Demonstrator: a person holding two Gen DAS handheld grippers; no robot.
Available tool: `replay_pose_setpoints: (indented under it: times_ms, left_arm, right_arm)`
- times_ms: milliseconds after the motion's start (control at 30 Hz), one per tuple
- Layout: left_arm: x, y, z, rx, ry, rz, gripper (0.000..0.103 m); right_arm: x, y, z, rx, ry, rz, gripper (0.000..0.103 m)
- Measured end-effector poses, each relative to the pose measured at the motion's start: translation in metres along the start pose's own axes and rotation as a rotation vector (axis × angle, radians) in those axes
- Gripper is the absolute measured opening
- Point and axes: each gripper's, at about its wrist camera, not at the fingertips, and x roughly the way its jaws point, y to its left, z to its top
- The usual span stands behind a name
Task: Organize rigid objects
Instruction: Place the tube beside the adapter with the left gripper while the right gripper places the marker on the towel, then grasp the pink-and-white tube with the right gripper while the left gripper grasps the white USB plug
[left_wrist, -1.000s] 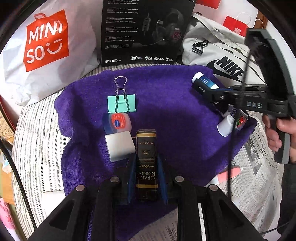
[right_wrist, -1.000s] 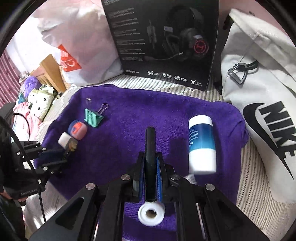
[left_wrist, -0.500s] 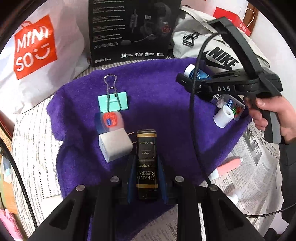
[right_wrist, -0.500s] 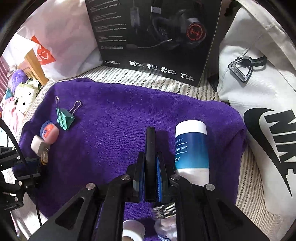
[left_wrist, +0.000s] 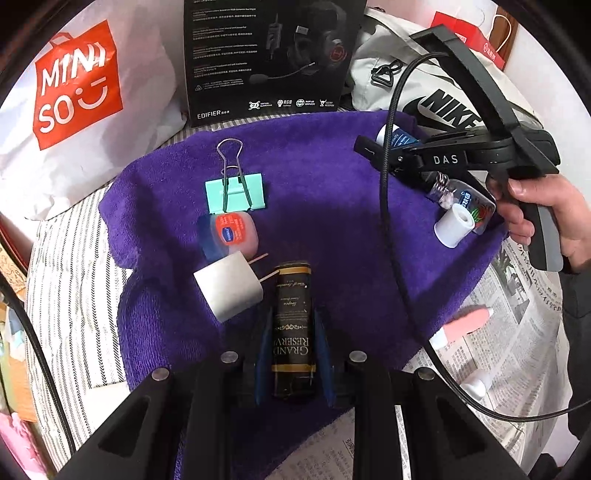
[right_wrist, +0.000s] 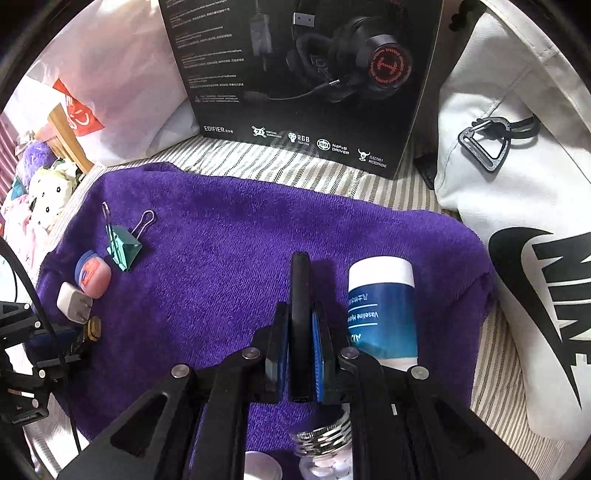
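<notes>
My left gripper (left_wrist: 291, 317) is shut on a black and gold box (left_wrist: 291, 295) lettered "Grand Reserve", low over the purple towel (left_wrist: 332, 206). Just left of it lie a white charger plug (left_wrist: 229, 286), a small Vaseline jar (left_wrist: 231, 232) and a teal binder clip (left_wrist: 236, 190). My right gripper (right_wrist: 300, 314) is shut on a thin black flat object (right_wrist: 300, 273), close beside a blue and white tube (right_wrist: 382, 306). A pill bottle (right_wrist: 325, 454) and its white cap (left_wrist: 452, 225) lie under that gripper.
A black headset box (left_wrist: 269, 59) stands behind the towel, with a white Miniso bag (left_wrist: 77, 92) to its left and a white Nike bag (right_wrist: 517, 240) to its right. Newspaper (left_wrist: 509, 350) with a pink item (left_wrist: 465, 325) lies beside the towel. A hand (left_wrist: 546, 214) holds the right gripper.
The right gripper has come forward and down over the towel, so the tube now lies beside its fingers and the cap has slid under it. The left gripper has kept its place.
</notes>
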Motion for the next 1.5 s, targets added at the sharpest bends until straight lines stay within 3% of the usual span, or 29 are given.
replay_pose_setpoints:
  times_ms: [333,400,433,500,567,867,967,1067,1200,1333,1433,1500]
  left_arm:
    - [-0.003,-0.003,-0.004,-0.021,-0.015,0.009,0.027]
    - [-0.004,-0.002,-0.005,-0.04,-0.01,0.003,0.033]
    - [-0.003,-0.001,-0.004,-0.053,-0.005,-0.01,0.042]
    - [-0.004,0.001,-0.005,-0.082,-0.006,-0.019,0.046]
    - [-0.008,0.002,-0.007,-0.102,-0.003,-0.003,0.05]
    - [-0.048,-0.011,-0.022,-0.134,-0.055,0.028,0.061]
    - [-0.063,-0.014,-0.032,-0.172,-0.08,0.007,0.061]
    - [-0.076,-0.016,-0.042,-0.211,-0.107,-0.028,0.061]
    - [-0.083,-0.025,-0.053,-0.217,-0.122,-0.012,0.061]
    - [-0.084,-0.029,-0.069,-0.244,-0.109,-0.034,0.061]
    - [-0.085,-0.031,-0.077,-0.25,-0.099,-0.036,0.061]
    - [-0.086,-0.033,-0.082,-0.25,-0.093,-0.04,0.061]
  right_arm:
    - [-0.002,0.001,0.001,-0.021,0.014,0.008,0.014]
    - [-0.004,0.002,0.0,-0.027,0.02,0.013,0.02]
    - [-0.005,0.003,-0.001,-0.028,0.027,0.018,0.023]
    - [-0.009,0.004,-0.005,-0.03,0.035,0.014,0.037]
    - [-0.016,0.005,-0.009,-0.038,0.024,-0.002,0.04]
    - [-0.079,0.011,-0.033,-0.05,-0.07,0.03,0.041]
    - [-0.107,0.021,-0.052,-0.096,-0.129,0.039,0.041]
    - [-0.124,0.034,-0.074,-0.148,-0.119,0.087,0.041]
    - [-0.13,0.061,-0.115,-0.264,-0.067,0.127,0.041]
    - [-0.116,0.079,-0.144,-0.335,-0.014,0.141,0.041]
    - [-0.094,0.082,-0.152,-0.361,0.027,0.108,0.038]
    - [-0.086,0.082,-0.152,-0.353,0.033,0.131,0.038]
